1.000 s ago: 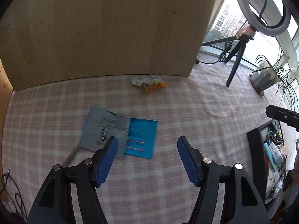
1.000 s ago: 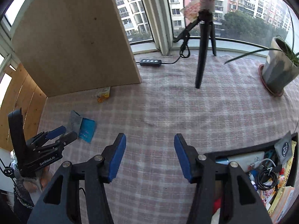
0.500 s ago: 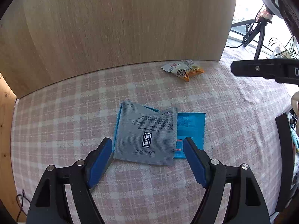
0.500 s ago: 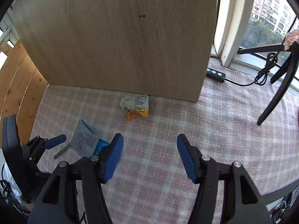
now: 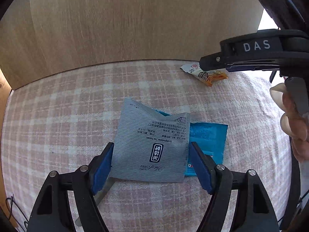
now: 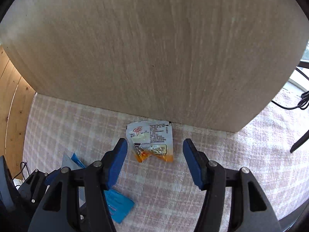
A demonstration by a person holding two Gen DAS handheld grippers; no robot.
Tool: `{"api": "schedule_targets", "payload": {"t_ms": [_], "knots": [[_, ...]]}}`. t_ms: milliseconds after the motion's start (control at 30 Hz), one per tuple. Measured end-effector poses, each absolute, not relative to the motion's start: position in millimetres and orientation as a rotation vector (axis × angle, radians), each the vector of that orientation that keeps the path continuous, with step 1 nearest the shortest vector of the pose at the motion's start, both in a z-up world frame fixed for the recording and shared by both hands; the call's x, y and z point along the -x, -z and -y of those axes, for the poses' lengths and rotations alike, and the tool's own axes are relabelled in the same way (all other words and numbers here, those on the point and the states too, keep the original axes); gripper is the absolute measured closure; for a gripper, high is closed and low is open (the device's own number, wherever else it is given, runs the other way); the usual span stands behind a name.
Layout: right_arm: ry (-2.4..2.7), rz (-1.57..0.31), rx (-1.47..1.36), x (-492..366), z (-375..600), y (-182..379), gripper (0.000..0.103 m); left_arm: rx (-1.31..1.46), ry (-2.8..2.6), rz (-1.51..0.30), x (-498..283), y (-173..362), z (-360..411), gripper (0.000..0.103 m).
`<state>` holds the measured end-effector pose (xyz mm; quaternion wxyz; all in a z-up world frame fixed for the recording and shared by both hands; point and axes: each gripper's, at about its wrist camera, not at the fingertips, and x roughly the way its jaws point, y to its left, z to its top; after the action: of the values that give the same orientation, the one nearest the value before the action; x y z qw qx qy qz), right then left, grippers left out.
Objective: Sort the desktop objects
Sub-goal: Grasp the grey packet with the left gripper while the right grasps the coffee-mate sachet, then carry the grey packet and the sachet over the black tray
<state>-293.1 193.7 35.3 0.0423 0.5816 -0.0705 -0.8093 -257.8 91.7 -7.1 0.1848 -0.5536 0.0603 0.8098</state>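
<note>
A grey striped sachet (image 5: 152,145) lies on the checked cloth, overlapping a blue sachet (image 5: 208,141). My left gripper (image 5: 150,164) is open, its blue pads either side of the grey sachet's near end. A white and orange creamer sachet (image 6: 151,141) lies by the foot of the wooden board; it also shows in the left wrist view (image 5: 208,75). My right gripper (image 6: 154,158) is open, its pads either side of the creamer sachet. The right gripper body (image 5: 256,56) crosses the upper right of the left wrist view.
An upright wooden board (image 6: 154,54) stands right behind the creamer sachet. A metal strip (image 5: 104,191) lies under the left finger. A wooden wall (image 6: 13,104) bounds the left side. Black cables (image 6: 297,104) and a tripod leg (image 6: 300,141) lie to the right.
Both grippers have moved forward and down. The left one now straddles the grey sachet. The right one swung left and now straddles the creamer sachet by the board.
</note>
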Motion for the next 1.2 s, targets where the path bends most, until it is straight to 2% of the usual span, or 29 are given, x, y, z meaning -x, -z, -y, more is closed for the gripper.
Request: {"api": "schedule_targets", "payload": {"t_ms": [100, 233, 467, 600, 700, 833, 967, 1000, 1133, 1200], "knots": [[2.483, 0.214, -1.786, 296.9, -189.0, -30.1, 0.044, 1.554, -2.28, -0.148, 258.5, 7.7, -92.2, 0.029], [2.483, 0.216, -1.8, 302.0, -184.4, -24.1, 0.044, 1.553, -2.288, -0.146, 261.6, 7.6, -89.8, 0.039], [2.506, 0.149, -1.823, 307.2, -178.4, -19.3, 0.044, 1.554, -2.299, -0.121, 267.8, 7.7, -85.4, 0.045], [2.5, 0.114, -1.839, 305.0, -178.3, -20.3, 0.055, 1.56, -2.304, -0.109, 273.7, 6.2, -78.2, 0.049], [2.473, 0.117, -1.839, 301.3, -180.0, -21.4, 0.059, 1.562, -2.305, -0.102, 279.0, 7.6, -69.3, 0.052], [2.422, 0.184, -1.838, 295.4, -183.9, -23.3, 0.079, 1.563, -2.313, -0.091, 270.2, 4.7, -37.1, 0.058], [2.411, 0.161, -1.829, 283.9, -181.2, -26.4, 0.09, 1.559, -2.324, -0.098, 251.4, 0.5, -2.4, 0.073], [2.409, 0.165, -1.828, 280.3, -181.3, -27.6, 0.091, 1.56, -2.326, -0.092, 239.1, -2.3, 8.0, 0.08], [2.405, 0.193, -1.813, 266.3, -186.2, -32.3, 0.092, 1.574, -2.323, -0.037, 226.7, 0.6, 37.5, 0.088], [2.416, 0.206, -1.803, 260.3, -191.1, -37.0, 0.092, 1.577, -2.333, -0.01, 223.2, -0.3, 51.1, 0.096]]}}
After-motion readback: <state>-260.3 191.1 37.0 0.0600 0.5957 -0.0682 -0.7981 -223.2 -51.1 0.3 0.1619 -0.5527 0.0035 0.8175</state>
